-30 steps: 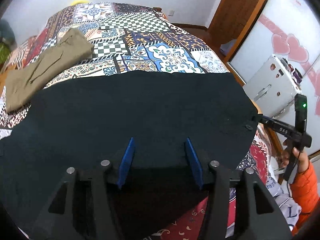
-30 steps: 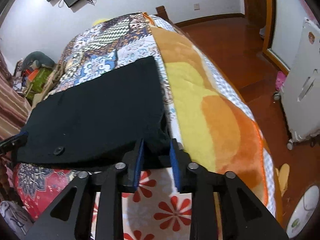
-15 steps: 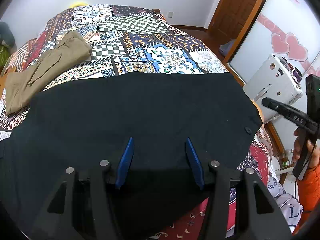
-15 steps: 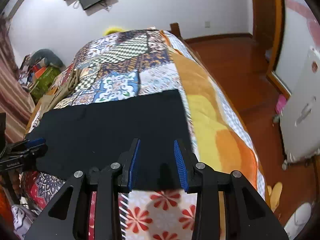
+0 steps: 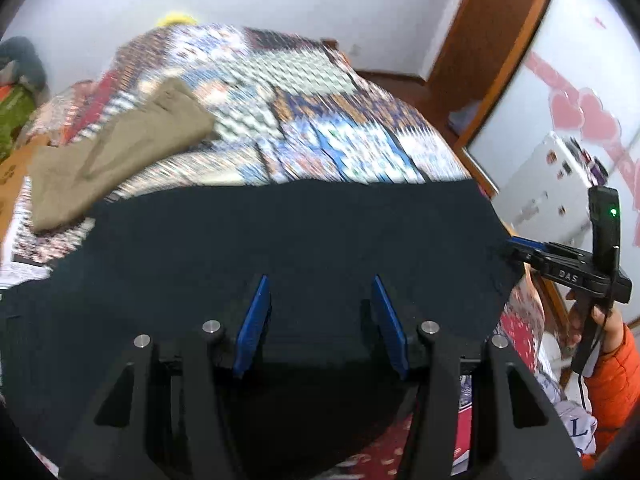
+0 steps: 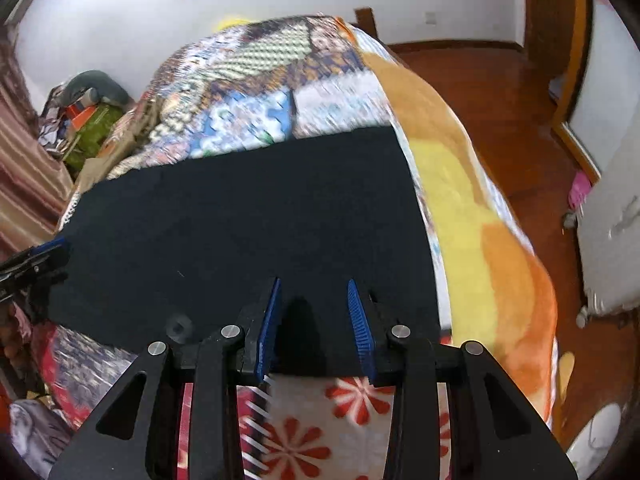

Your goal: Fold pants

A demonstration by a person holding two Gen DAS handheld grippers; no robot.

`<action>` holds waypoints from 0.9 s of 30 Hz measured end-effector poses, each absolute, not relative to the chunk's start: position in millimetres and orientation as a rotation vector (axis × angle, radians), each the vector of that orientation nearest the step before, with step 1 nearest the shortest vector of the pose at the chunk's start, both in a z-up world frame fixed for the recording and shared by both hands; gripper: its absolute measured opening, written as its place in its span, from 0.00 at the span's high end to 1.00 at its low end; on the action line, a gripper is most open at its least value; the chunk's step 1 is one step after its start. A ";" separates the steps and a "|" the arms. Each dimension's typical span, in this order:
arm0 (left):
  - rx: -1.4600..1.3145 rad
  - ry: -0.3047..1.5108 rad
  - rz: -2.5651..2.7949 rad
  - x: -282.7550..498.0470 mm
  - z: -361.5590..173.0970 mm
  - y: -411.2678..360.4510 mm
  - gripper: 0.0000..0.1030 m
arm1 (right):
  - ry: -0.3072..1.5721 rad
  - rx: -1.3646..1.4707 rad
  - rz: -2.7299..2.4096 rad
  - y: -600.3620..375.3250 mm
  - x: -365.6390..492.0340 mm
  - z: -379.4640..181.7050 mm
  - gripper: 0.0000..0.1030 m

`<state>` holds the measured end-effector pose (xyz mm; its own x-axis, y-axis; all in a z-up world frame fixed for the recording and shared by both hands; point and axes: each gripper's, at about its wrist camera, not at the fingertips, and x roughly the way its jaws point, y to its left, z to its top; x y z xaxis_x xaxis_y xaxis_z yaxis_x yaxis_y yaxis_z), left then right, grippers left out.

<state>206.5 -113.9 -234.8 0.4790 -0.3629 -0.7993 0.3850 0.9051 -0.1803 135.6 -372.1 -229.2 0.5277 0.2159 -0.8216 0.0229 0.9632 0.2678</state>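
Black pants lie flat across the near end of a patchwork bed; they also show in the right wrist view. My left gripper is open, its blue pads hovering over the pants' near edge. My right gripper is open over the pants' near right corner. The right gripper also shows in the left wrist view at the pants' right edge. The left gripper's tip shows at the pants' left edge in the right wrist view.
Folded khaki pants lie on the bed's far left. An orange-yellow blanket hangs over the bed's right side above a wooden floor. A white appliance stands at the right. Clutter sits at the bed's left.
My right gripper let go of the pants' corner and opened, then moved back in over that corner. My left gripper stayed open over the near edge. Both views are blurred by motion.
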 end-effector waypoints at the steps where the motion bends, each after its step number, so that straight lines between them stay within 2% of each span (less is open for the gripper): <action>1: 0.018 0.952 -0.441 207.4 -229.1 -106.0 0.49 | 0.995 0.246 0.131 -368.3 140.7 -222.5 0.70; 12: -0.028 0.832 -0.117 226.4 -186.1 39.9 0.48 | 0.855 0.094 0.320 -285.3 206.7 -160.8 0.70; 22: -0.053 0.870 0.081 233.9 -204.2 155.3 0.48 | 0.844 -0.054 0.511 -181.7 258.5 -148.3 0.68; 27: -0.062 0.903 0.106 234.6 -227.2 183.7 0.38 | 0.883 -0.117 0.605 -130.6 282.0 -161.1 0.68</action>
